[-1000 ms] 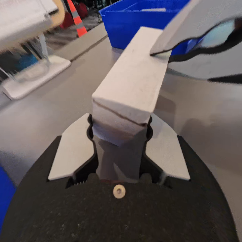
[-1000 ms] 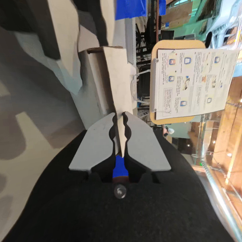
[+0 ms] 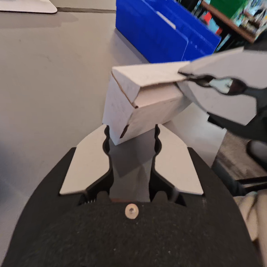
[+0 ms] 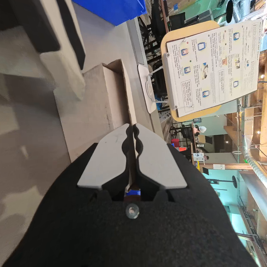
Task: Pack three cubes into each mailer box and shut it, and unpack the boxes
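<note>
1. The left gripper (image 3: 130, 127) stands with its jaws spread wide and holds nothing; a lower corner of the white mailer box (image 3: 138, 104) pokes between its fingertips, close to the left finger.
2. The right gripper (image 4: 133, 127) is clamped tight on the box's lid (image 4: 130, 99), gripping the thin cardboard edge; in the left wrist view it reaches in from the right.
3. The mailer box (image 4: 101, 93) sits near the bench (image 3: 50, 72) edge, lid partly raised. Its inside cannot be made out.
4. Behind it stands a blue bin (image 3: 163, 33); its contents are hidden.
5. At the far bench edge, an instruction sheet (image 4: 213, 69) on a stand.
</note>
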